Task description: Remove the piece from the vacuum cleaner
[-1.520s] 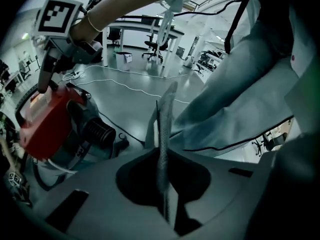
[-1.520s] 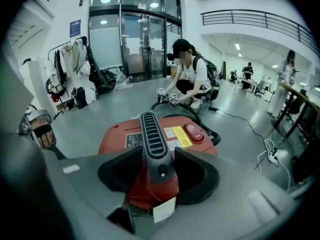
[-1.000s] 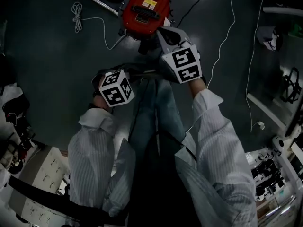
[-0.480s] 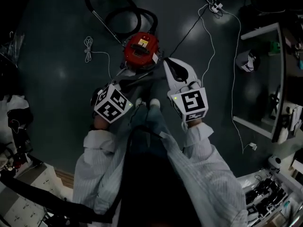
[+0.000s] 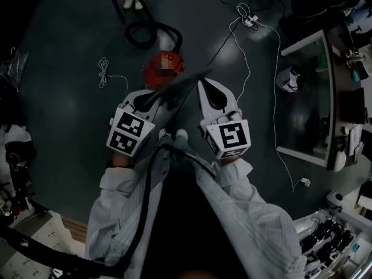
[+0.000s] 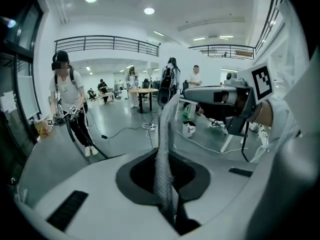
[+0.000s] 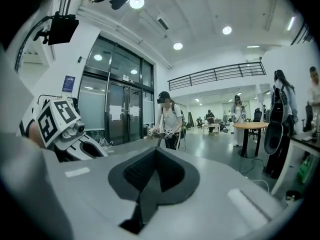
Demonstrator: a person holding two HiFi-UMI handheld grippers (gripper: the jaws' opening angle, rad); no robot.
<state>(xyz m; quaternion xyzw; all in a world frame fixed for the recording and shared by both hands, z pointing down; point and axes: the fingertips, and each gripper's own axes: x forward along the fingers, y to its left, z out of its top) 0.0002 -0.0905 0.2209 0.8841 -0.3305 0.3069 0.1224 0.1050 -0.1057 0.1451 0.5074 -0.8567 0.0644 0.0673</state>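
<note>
The red vacuum cleaner stands on the dark floor, partly under a mosaic patch. My left gripper is shut on a long, thin, flat grey piece that slants up and to the right, across the vacuum's near side. In the left gripper view the piece rises as a mesh-textured strip from between the closed jaws of my left gripper. My right gripper hangs beside it on the right, shut and empty. In its own view my right gripper holds nothing, and the left gripper shows at the left.
A black hose loops on the floor beyond the vacuum. White cables trail left and right. A desk and a small bin stand at the right. A person stands nearby, others farther back around tables.
Both grippers have come up and away from the vacuum cleaner, which now looks smaller and farther off. The left one carries the long piece; the right has left the vacuum's top.
</note>
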